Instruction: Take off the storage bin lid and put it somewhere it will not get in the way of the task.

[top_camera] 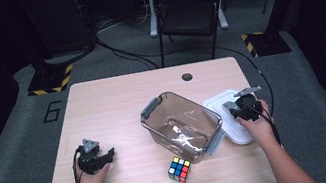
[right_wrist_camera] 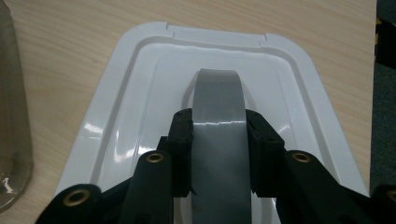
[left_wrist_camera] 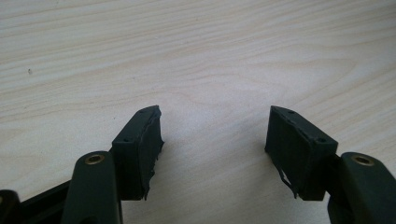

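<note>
A white lid (top_camera: 220, 102) lies flat on the table, to the right of a clear brown-tinted bin (top_camera: 180, 125). My right gripper (top_camera: 244, 108) hangs over the lid. In the right gripper view the right gripper (right_wrist_camera: 218, 119) is shut on the lid's grey handle (right_wrist_camera: 218, 93), one pad pressing each side of it above the white lid (right_wrist_camera: 140, 93). My left gripper (top_camera: 105, 157) rests near the table's left front. In the left gripper view the left gripper (left_wrist_camera: 215, 116) stands open, with bare wood between its jaws.
A Rubik's cube (top_camera: 179, 169) sits near the front edge, in front of the bin, whose grey latch handles stick out at two ends. The bin's wall (right_wrist_camera: 9, 116) stands just left of the lid. A cable hole (top_camera: 187, 76) marks the far table edge; a chair stands beyond.
</note>
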{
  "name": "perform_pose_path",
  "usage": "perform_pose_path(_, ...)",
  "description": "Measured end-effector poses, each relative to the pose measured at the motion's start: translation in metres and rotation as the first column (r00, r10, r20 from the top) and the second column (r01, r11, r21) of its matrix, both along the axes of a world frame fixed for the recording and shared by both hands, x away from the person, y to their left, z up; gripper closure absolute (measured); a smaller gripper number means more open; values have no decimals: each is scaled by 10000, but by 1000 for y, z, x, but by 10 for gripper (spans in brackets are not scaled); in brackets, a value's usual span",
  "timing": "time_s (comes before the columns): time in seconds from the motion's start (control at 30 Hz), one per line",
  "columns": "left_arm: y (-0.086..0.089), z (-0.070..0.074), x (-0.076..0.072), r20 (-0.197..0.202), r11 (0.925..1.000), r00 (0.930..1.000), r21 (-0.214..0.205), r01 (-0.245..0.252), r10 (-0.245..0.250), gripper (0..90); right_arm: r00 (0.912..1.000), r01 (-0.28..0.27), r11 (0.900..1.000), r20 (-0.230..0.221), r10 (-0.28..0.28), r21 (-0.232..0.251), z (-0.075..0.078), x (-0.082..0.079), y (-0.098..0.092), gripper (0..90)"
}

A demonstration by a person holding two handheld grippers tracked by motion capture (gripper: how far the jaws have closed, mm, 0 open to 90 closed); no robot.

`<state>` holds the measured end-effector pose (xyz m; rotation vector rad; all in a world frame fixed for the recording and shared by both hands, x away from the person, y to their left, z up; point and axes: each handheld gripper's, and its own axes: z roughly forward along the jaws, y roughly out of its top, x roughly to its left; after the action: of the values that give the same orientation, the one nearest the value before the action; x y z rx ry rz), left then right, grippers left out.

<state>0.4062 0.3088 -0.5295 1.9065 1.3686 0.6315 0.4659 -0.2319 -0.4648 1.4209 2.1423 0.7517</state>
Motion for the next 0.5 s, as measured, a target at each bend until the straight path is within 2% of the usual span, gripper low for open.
perform_pose_path(0.17,0,0,0,-1,10000,10000,-1,-7,7,357,9999,-110,9999,109,110,-44,-1,1,1,668)
perform_pose_path(0.5,0,0,0,-4,10000,10000,5,4,-4,357,10000,-21,10000,-80,21,82,-3,2,2,667)
